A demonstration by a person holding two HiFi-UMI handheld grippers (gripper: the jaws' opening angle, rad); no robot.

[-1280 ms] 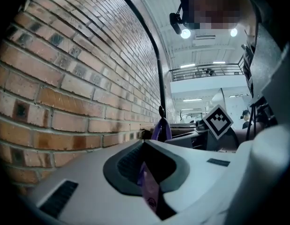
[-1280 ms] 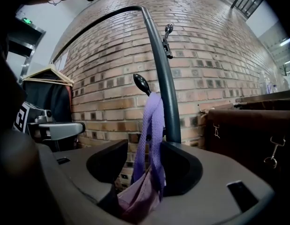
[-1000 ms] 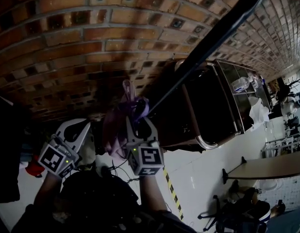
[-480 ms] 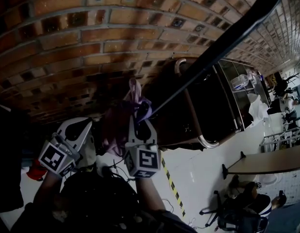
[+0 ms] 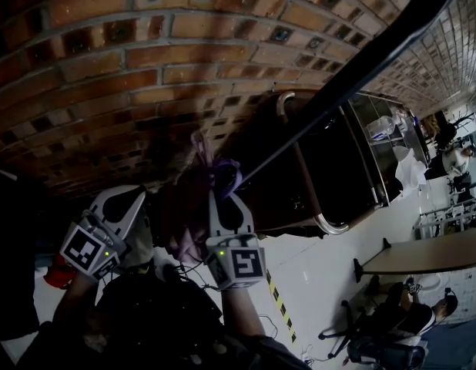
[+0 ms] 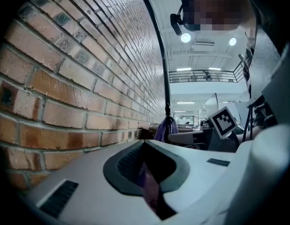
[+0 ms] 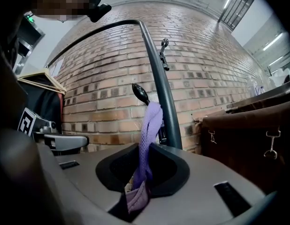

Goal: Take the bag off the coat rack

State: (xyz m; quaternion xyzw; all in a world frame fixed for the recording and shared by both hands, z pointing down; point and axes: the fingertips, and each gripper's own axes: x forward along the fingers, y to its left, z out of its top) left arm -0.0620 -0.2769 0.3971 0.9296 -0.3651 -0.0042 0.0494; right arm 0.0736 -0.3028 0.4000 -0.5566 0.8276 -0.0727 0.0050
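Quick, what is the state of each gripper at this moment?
Left gripper: closed on purple fabric, seemingly part of the bag.
Right gripper: jaws have just been closing, now pinching the purple strap.

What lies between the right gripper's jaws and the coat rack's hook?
In the right gripper view, the purple bag strap runs from the right gripper, whose jaws have just been closing on it, up to the hook.

Purple bag (image 7: 149,125), black coat rack (image 7: 169,118), red-brown brick wall (image 5: 145,60).
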